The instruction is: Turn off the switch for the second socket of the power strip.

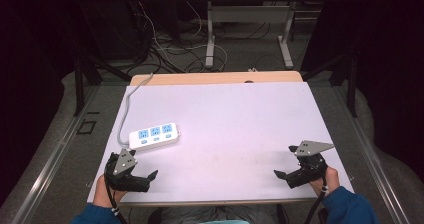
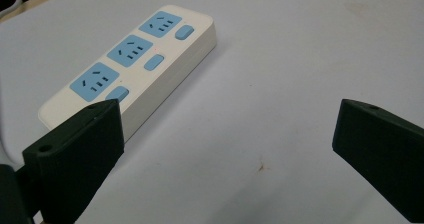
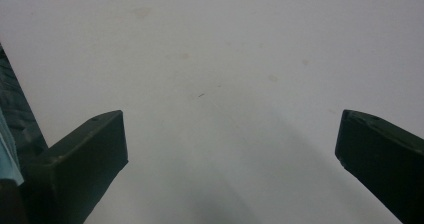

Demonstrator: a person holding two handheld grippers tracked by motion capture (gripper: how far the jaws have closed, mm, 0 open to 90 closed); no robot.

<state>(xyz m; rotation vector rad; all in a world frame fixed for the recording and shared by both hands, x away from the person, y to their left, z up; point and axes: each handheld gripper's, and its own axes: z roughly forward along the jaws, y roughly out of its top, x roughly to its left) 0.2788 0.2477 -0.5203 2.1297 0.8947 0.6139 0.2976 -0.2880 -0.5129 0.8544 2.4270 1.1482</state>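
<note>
A white power strip (image 1: 154,136) with three blue sockets and blue switches lies on the pale table (image 1: 235,119) at the near left; its grey cable runs off toward the far left edge. My left gripper (image 1: 139,170) rests just in front of the strip, jaws wide apart and empty. Through the left gripper view the strip (image 2: 127,66) lies ahead and left of the gripper (image 2: 227,134), close to the left jaw. At the near right of the table my right gripper (image 1: 284,161) is open and empty; in its own view the gripper (image 3: 230,139) faces bare table surface.
The table's near edge runs just below both hands. Beyond its wooden far edge (image 1: 215,78) the floor holds tangled cables (image 1: 170,49) and the metal legs of another desk (image 1: 211,39). Dark frame posts stand on both sides.
</note>
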